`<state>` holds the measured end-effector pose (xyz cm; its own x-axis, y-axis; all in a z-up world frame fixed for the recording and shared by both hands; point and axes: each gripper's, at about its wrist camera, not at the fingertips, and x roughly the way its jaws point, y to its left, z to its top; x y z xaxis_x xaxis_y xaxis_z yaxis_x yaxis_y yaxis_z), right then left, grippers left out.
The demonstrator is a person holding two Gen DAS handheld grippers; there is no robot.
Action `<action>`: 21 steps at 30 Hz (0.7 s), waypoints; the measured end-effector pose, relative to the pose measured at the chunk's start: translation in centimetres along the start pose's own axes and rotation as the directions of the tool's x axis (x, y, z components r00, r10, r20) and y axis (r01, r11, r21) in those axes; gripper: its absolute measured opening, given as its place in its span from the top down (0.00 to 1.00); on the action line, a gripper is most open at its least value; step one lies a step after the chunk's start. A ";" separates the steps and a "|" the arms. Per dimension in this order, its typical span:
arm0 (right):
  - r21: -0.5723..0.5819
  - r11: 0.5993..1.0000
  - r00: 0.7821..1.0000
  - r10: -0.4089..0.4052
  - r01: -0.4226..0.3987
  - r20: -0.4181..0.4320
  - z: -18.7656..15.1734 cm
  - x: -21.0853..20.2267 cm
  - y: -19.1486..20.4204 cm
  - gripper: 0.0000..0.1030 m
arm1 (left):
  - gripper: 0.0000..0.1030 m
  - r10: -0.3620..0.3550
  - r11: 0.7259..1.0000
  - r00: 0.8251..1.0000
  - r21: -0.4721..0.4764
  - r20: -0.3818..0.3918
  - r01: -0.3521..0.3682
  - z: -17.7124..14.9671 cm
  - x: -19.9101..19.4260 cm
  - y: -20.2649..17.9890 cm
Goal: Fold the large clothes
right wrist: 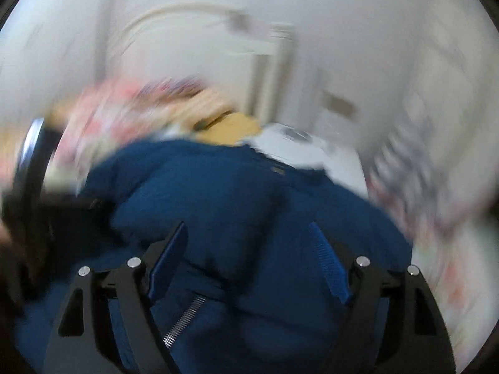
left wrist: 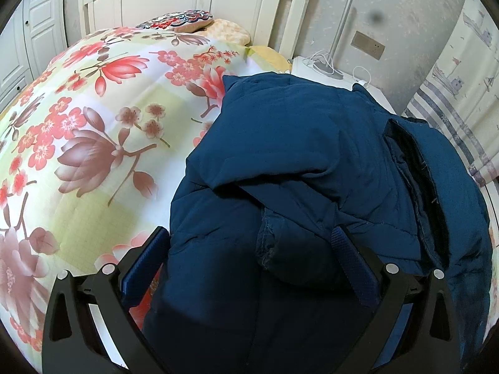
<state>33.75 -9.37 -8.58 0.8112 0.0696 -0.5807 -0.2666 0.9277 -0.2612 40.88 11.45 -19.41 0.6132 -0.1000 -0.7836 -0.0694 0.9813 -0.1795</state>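
Blue jacket (left wrist: 296,162) bunched on floral quilt (left wrist: 93,118). Left gripper (left wrist: 249,249) jaws apart w/ bulky fold between, unpinched. Right gripper (right wrist: 246,249) jaws apart above jacket. Risk: fold slips, bundle springs open.

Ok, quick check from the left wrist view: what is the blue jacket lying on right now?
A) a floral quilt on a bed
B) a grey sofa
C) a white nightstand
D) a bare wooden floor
A: the blue jacket is spread over the floral quilt, with the bed's white headboard behind it; the nightstand stands beyond the jacket.
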 end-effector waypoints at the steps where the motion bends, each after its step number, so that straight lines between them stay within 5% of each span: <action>1: -0.123 0.992 1.000 0.019 -0.022 -0.025 0.9 1.0 2.5 0.29 | 0.04 -0.002 1.000 1.000 -0.002 0.000 0.002 0.0 0.0 0.0; 6: -0.341 0.938 0.993 0.018 -0.058 -0.119 2.4 5.2 7.1 0.40 | 0.04 -0.006 1.000 1.000 -0.005 0.001 0.006 0.0 0.0 0.1; 7: -0.322 0.944 0.993 0.039 -0.075 -0.115 2.5 5.3 6.7 0.70 | 0.04 -0.006 1.000 1.000 -0.005 0.001 0.006 0.0 0.0 0.1; 8: -0.284 0.956 0.993 0.049 -0.078 -0.108 2.6 5.2 6.0 0.99 | 0.04 -0.007 1.000 1.000 -0.006 0.001 0.007 0.0 0.0 0.1; 11: 0.000 0.988 0.987 0.157 -0.157 0.021 3.0 2.1 0.6 1.00 | 0.04 -0.010 1.000 1.000 -0.008 0.002 0.010 -0.1 -0.1 0.1; 12: 0.135 0.972 0.980 0.181 -0.190 0.079 2.7 0.9 -2.1 1.00 | 0.04 -0.010 1.000 1.000 -0.008 0.002 0.010 -0.1 -0.1 0.1; 13: 0.328 0.913 0.967 0.198 -0.241 0.158 1.5 -0.5 -6.4 1.00 | 0.04 -0.010 1.000 1.000 -0.008 0.002 0.010 -0.1 -0.1 0.1; 15: 0.636 0.706 0.948 0.190 -0.312 0.255 -2.2 -1.3 -13.5 0.98 | 0.04 -0.009 1.000 1.000 -0.007 0.002 0.009 -0.1 -0.1 0.1; 16: 0.766 0.565 0.952 0.160 -0.305 0.262 -5.1 -1.1 -17.0 0.77 | 0.04 -0.008 1.000 1.000 -0.006 0.001 0.008 -0.1 -0.1 0.1; 17: 0.839 0.474 0.963 0.157 -0.269 0.220 -7.8 -0.6 -19.5 0.27 | 0.04 -0.009 1.000 1.000 -0.006 0.002 0.009 -0.1 -0.1 0.1; 18: 0.867 0.440 0.971 0.150 -0.234 0.186 -9.9 -0.5 -20.9 0.19 | 0.04 -0.008 1.000 1.000 -0.006 0.001 0.008 -0.1 -0.1 0.1; 21: 0.887 0.411 0.975 0.151 -0.210 0.161 -13.6 -0.9 -22.2 0.20 | 0.04 -0.009 1.000 1.000 -0.006 0.001 0.009 -0.1 -0.1 0.1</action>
<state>31.88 -35.00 -12.73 0.8348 0.2667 -0.4816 0.1822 0.6916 0.6989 40.75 11.56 -19.39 0.6149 -0.1089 -0.7810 -0.0686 0.9793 -0.1905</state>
